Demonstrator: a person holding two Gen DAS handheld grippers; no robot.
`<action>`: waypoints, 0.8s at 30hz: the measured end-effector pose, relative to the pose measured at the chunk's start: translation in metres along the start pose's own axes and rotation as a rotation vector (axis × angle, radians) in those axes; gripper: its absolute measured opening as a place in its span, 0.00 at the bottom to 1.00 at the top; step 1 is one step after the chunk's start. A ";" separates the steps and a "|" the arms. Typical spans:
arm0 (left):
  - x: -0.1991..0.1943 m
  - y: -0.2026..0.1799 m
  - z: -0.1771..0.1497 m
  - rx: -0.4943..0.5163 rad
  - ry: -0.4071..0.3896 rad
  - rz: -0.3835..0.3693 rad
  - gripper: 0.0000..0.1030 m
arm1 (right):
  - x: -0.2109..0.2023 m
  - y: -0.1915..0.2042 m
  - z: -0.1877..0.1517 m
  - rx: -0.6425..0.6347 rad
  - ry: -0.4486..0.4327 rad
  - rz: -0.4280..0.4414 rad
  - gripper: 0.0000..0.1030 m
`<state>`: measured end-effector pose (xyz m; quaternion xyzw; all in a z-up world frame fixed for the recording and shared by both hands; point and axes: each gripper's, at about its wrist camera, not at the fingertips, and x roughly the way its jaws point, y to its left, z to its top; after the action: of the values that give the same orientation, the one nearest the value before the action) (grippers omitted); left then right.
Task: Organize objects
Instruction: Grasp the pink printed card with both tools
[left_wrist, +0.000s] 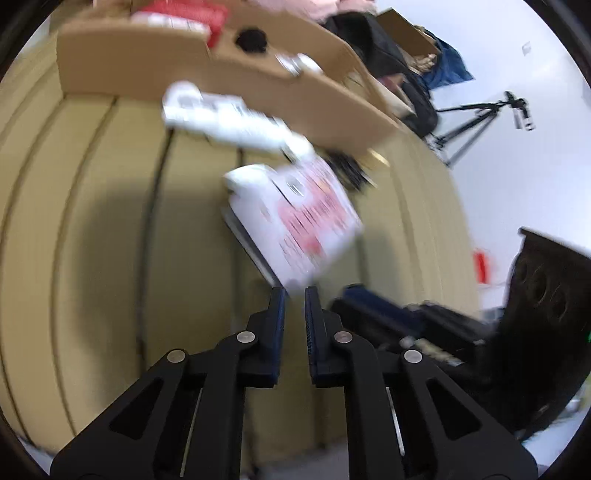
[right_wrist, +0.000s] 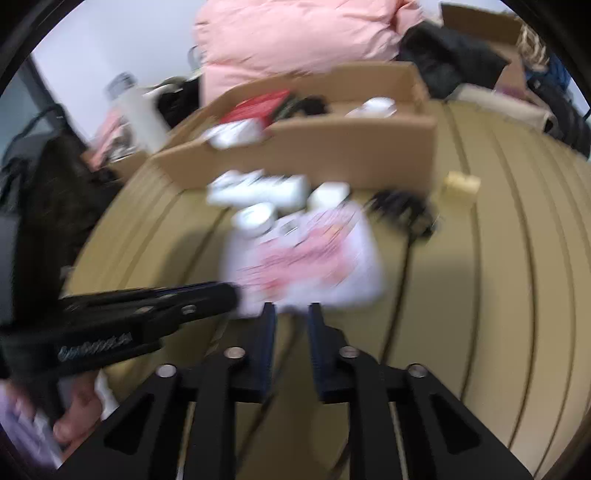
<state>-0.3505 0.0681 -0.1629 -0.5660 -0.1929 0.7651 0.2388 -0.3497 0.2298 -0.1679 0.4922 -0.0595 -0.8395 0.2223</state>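
A: The flat white packet with pink printing is seen lying on the tan ribbed table, in front of the open brown cardboard box and just ahead of both tools.

B: And the fingers? The left gripper is shown with its fingers drawn together, only a thin slit between them and nothing pinched. The same is read of the right gripper: fingers closed up, empty.

A: The packet's near edge is found just beyond the tips in both views; contact cannot be made out through the blur. Its long axis is judged to run slantwise away from the left gripper, towards the box.

B: Which hand is nearer cannot be settled. Both seem about equally close, the left gripper reaching in from the packet's left.

A: White bottles are noted between packet and box. No lettering can be read anywhere; the pink print is smeared.
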 end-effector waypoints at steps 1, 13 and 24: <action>-0.003 -0.002 -0.004 0.007 -0.012 0.029 0.07 | -0.008 0.008 -0.008 -0.015 -0.004 0.013 0.15; 0.008 0.012 0.021 -0.073 -0.190 0.092 0.63 | 0.008 -0.033 0.045 -0.020 -0.117 -0.089 0.45; 0.008 0.004 -0.002 -0.043 -0.224 0.206 0.22 | 0.025 -0.029 0.027 -0.001 -0.033 -0.094 0.33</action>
<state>-0.3513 0.0698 -0.1720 -0.4989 -0.1759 0.8395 0.1239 -0.3923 0.2414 -0.1832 0.4804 -0.0396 -0.8570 0.1820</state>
